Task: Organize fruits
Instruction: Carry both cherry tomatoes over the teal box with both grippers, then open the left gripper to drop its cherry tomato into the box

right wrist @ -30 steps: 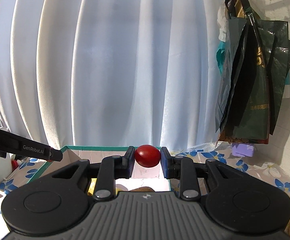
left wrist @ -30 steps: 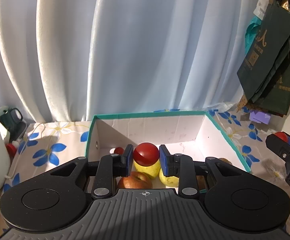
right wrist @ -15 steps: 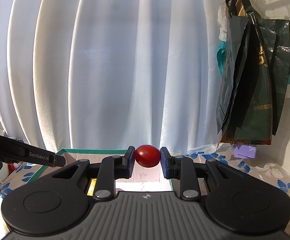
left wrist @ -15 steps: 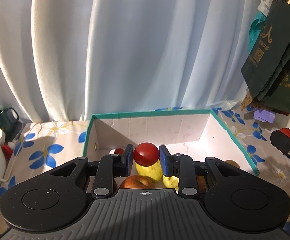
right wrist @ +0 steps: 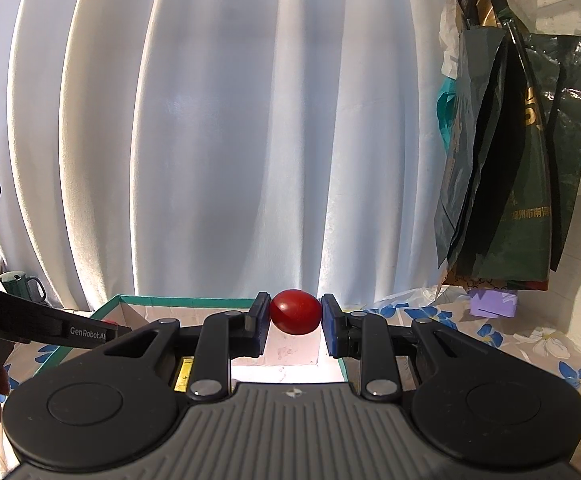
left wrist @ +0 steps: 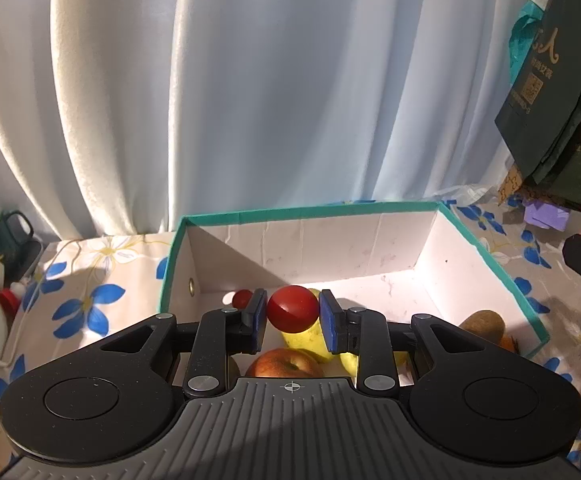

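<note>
Everything here sits around the teal-edged box (left wrist: 494,264) on the flowered tablecloth (left wrist: 90,280). The left gripper (left wrist: 292,316) hangs over the box's near end with its blue pads pressed on a small red tomato (left wrist: 292,309), so it is closed on that fruit, which is held above the fruit already lying inside. Directly under it are a yellow pear (left wrist: 306,340) and a red apple (left wrist: 286,364), with a second yellow fruit (left wrist: 348,362) just beside them; these crowd the near part of the box floor beneath the held tomato. Another small red tomato (left wrist: 242,298) rests near the box's left wall, and a brown kiwi (left wrist: 484,322) lies against its right wall. The far half of the box floor is bare and sunlit. The right gripper (right wrist: 296,318) is at the box's right side, likewise clamped on a red tomato of its own (right wrist: 296,312). Behind the box hangs a white curtain (left wrist: 250,100). Left of the box stands a dark green mug (left wrist: 0,236); right of it hang dark green bags (right wrist: 510,184), with a small purple block (right wrist: 492,304) below them.
</note>
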